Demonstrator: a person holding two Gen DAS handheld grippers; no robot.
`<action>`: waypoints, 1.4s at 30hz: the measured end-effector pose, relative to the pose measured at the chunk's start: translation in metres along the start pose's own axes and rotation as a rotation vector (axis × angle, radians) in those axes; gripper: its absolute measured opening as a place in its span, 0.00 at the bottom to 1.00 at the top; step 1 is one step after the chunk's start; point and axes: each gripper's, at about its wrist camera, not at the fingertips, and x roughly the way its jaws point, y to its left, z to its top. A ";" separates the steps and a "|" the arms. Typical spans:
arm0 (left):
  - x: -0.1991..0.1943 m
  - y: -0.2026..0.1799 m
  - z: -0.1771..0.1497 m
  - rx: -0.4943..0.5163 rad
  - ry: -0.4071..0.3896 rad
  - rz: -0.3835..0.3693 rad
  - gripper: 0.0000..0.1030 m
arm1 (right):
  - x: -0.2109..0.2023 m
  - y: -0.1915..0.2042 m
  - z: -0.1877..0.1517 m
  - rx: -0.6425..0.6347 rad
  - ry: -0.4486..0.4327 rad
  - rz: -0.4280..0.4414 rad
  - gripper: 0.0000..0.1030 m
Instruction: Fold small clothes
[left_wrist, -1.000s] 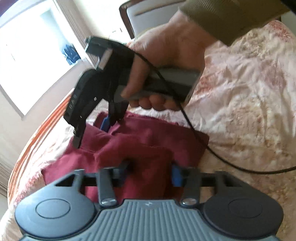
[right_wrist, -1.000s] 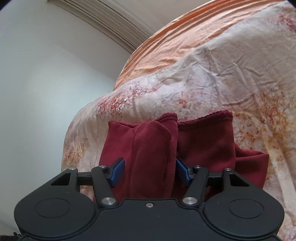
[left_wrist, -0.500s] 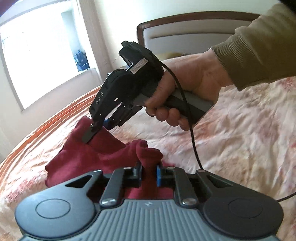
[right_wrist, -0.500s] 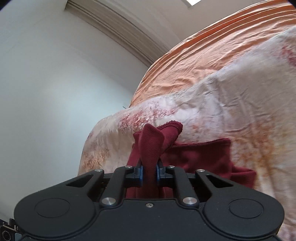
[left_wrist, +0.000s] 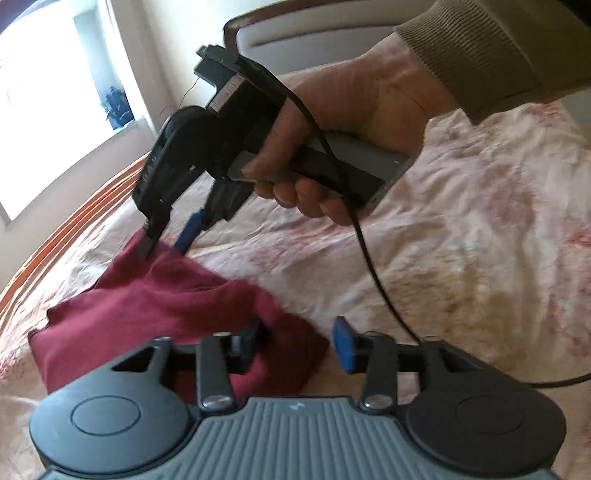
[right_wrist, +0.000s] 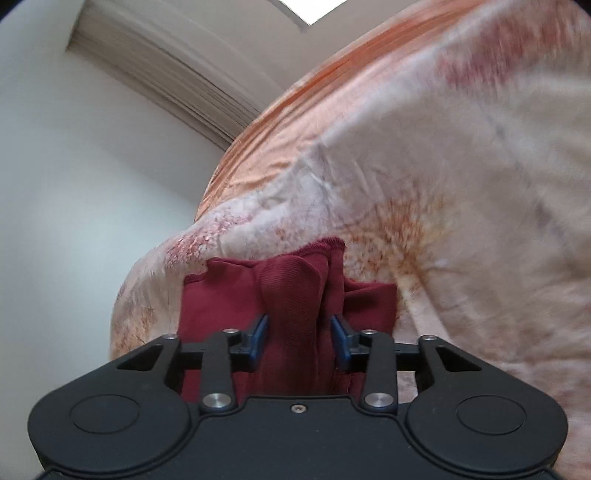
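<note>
- One dark red knitted cloth garment (left_wrist: 177, 314), lying crumpled on the bed.
- One cream bedspread with a reddish floral print (left_wrist: 461, 258).
- Two black two-finger grippers with blue pads: the left gripper (left_wrist: 299, 341) and the right gripper (right_wrist: 299, 334).
- One bare hand (left_wrist: 354, 122) in an olive ribbed sleeve (left_wrist: 491, 48).
- One black cable (left_wrist: 373, 258).
- One padded headboard with a dark wooden frame (left_wrist: 314, 29).
- One bright window (left_wrist: 55, 92).

The garment (left_wrist: 155, 314) lies on the bedspread (left_wrist: 461, 258), and everything hangs off it. The left gripper (left_wrist: 299, 343) sits at its near edge, cloth beside one finger only. The right gripper (left_wrist: 166, 245) comes down on its far corner, a fold standing between the fingers. The headboard (left_wrist: 306, 29) stands well behind the garment, the window (left_wrist: 55, 92) behind and to its left.
</note>
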 end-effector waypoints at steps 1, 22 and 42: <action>-0.004 -0.002 -0.001 -0.005 -0.008 -0.013 0.56 | -0.009 0.008 -0.002 -0.042 -0.008 -0.002 0.41; -0.064 0.128 -0.077 -0.716 0.020 0.003 0.73 | -0.030 0.077 -0.095 -0.505 0.233 -0.018 0.38; -0.035 0.173 -0.125 -1.049 0.118 0.003 0.80 | -0.060 0.075 -0.111 -0.335 0.141 0.007 0.76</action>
